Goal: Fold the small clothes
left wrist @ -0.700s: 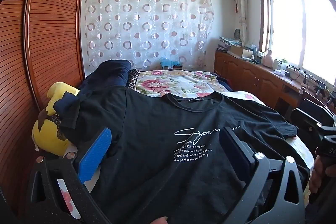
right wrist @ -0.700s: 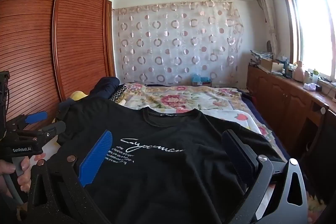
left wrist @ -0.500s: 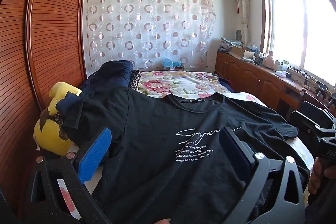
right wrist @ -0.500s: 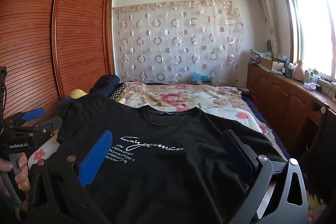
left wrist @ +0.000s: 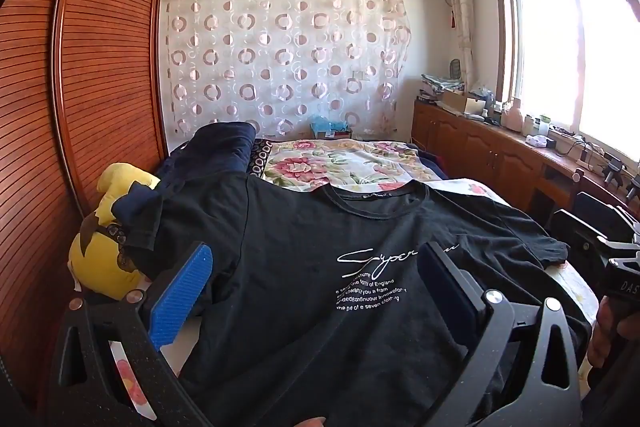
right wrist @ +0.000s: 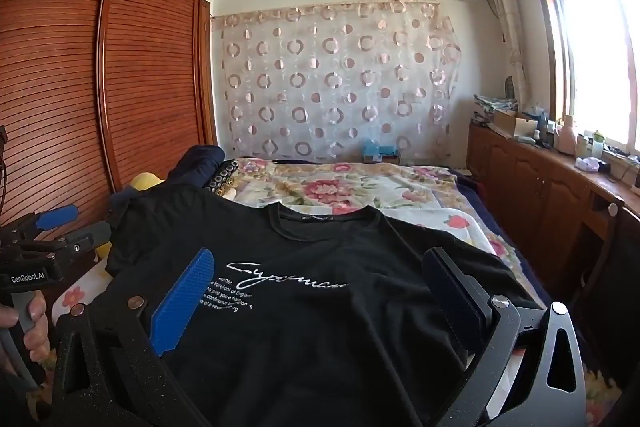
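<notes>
A black T-shirt [left wrist: 304, 247] with white script print lies flat, front up, on the bed, collar away from me; it also shows in the right wrist view [right wrist: 320, 267]. My left gripper [left wrist: 316, 271] is open and empty, held above the shirt's lower left part. My right gripper [right wrist: 320, 275] is open and empty above the shirt's lower middle. The left gripper also shows at the left edge of the right wrist view [right wrist: 52, 227]. The shirt's left sleeve [left wrist: 140, 223] drapes over a yellow plush toy [left wrist: 100, 259].
A floral bedspread [left wrist: 352, 163] covers the bed behind the shirt. A dark blue folded bundle [left wrist: 216, 151] lies at the back left. A wooden slatted wardrobe [left wrist: 80, 87] stands left. A wooden cabinet [right wrist: 540, 179] with clutter runs along the right under the window.
Both grippers have tilted up and drawn back slightly, showing more of the room. The shirt has not moved. Both grippers stay open.
</notes>
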`<act>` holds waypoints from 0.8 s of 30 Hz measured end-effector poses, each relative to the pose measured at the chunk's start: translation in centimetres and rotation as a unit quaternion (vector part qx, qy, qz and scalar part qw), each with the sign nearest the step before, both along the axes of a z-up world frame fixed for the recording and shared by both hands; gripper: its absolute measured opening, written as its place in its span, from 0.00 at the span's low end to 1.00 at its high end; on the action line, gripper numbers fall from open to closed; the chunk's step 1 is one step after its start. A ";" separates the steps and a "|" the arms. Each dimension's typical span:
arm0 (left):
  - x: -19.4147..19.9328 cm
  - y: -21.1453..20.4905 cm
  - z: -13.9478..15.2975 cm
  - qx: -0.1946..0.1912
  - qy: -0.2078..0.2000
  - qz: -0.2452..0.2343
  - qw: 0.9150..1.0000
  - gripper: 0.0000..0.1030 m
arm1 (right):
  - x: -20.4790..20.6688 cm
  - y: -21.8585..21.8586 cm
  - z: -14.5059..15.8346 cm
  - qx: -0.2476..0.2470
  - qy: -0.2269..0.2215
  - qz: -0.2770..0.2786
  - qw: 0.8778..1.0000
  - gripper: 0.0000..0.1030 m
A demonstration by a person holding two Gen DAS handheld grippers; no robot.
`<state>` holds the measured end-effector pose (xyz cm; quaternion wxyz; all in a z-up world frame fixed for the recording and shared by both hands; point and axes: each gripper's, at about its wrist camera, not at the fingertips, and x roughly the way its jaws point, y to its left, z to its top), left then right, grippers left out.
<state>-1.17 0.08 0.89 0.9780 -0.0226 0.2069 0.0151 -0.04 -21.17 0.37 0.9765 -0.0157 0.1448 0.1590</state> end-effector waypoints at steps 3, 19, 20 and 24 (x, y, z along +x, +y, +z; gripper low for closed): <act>-0.2 -0.1 0.1 0.003 -0.002 0.002 1.000 1.00 | -0.1 -0.5 0.2 0.004 -0.001 -0.002 1.000 1.00; -0.2 0.0 0.3 0.005 -0.004 0.003 1.000 1.00 | 0.1 -0.6 0.1 0.007 0.003 -0.001 1.000 1.00; -0.3 0.0 0.3 0.004 -0.004 0.003 1.000 1.00 | 0.1 -0.5 0.1 0.007 0.003 -0.001 1.000 1.00; -0.2 0.0 0.3 0.005 -0.003 0.003 1.000 1.00 | 0.0 -0.4 0.0 0.005 0.001 -0.001 1.000 1.00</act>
